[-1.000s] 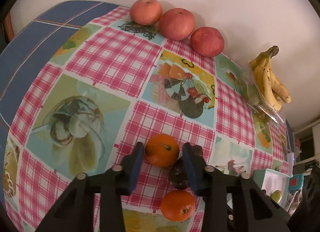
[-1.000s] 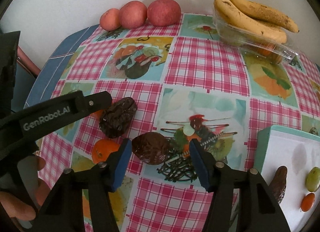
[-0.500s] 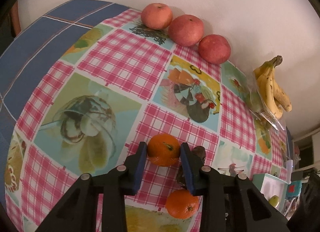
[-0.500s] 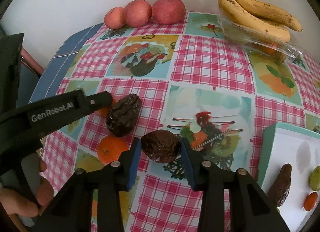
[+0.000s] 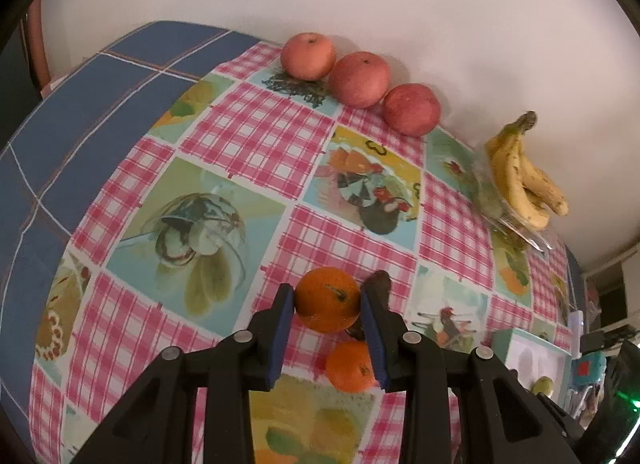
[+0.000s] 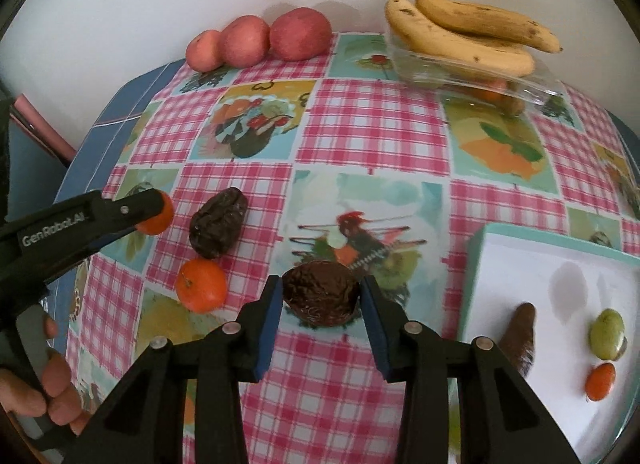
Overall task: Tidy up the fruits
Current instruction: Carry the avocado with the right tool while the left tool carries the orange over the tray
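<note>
My left gripper [image 5: 327, 304] is shut on an orange mandarin [image 5: 327, 299] and holds it just above the checked tablecloth. It also shows in the right wrist view [image 6: 154, 216]. A second mandarin [image 5: 350, 365] [image 6: 201, 284] lies on the cloth. My right gripper [image 6: 320, 296] is shut on a dark wrinkled fruit [image 6: 319, 298]. Another dark wrinkled fruit [image 6: 218, 228] lies between the grippers. A white tray [image 6: 516, 264] with a teal rim is at the right, holding a brown fruit [image 6: 518, 334], a green fruit [image 6: 607, 333] and a small orange fruit [image 6: 600, 381].
Three red apples [image 5: 360, 78] [image 6: 260, 42] sit in a row against the back wall. A bunch of bananas [image 6: 460, 34] [image 5: 520, 176] rests on a clear plastic box [image 6: 480, 80] at the back right. Blue cloth [image 5: 60, 136] covers the table's left edge.
Both grippers have closed on their fruits: the left on the mandarin, the right on the dark wrinkled fruit. Both fruits now sit lifted between the jaws.
</note>
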The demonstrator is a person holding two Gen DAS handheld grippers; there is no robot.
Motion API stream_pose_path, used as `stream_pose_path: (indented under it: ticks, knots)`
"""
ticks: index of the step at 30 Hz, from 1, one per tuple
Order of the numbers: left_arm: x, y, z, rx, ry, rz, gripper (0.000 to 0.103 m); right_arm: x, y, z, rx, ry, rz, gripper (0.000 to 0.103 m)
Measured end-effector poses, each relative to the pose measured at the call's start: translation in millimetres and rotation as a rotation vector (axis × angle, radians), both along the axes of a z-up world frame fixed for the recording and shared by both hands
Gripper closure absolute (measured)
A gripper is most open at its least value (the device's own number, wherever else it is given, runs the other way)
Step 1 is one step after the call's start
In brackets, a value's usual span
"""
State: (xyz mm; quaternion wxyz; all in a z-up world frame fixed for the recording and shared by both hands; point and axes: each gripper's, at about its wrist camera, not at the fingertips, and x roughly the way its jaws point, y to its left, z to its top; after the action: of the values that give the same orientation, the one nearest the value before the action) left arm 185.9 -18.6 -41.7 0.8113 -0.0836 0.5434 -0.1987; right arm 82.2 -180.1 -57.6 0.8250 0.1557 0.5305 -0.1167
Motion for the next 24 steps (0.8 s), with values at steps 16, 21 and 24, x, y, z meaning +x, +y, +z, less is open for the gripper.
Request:
stream_pose_path:
  ticks: [16, 21, 24]
  knots:
    - [-67, -19, 44, 0.011, -0.112, -0.094, 0.067, -66, -19, 32, 0.018, -0.048, -0.08, 0.062]
    - [-84, -22, 47, 0.004, -0.118, -0.116, 0.067, -84, -28, 38, 0.034, -0.063, -0.115, 0.062]
    - [-94, -26, 48, 0.004, -0.122, -0.139, 0.067, -91, -31, 41, 0.032, -0.069, -0.131, 0.062]
